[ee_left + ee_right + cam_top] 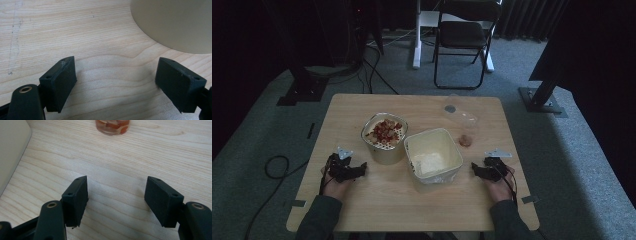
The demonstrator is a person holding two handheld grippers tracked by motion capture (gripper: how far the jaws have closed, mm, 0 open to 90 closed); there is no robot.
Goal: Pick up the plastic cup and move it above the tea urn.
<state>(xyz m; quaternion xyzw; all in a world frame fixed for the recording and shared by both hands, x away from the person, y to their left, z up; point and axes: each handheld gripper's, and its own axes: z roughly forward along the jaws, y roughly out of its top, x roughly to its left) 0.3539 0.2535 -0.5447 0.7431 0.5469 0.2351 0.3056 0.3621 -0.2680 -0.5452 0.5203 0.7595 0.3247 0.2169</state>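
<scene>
We rest both on the counter (362,200), our left hand-held gripper (360,170) gaping empty just left of the tub (433,155), near the bowl (384,137), our right hand-held gripper (474,169) gaping empty just right of it.

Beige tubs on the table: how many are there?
2. The round tub, full of red and pale pieces, stands left of centre. The square tub, with something white inside, is right beside it, nearer the right gripper.
</scene>
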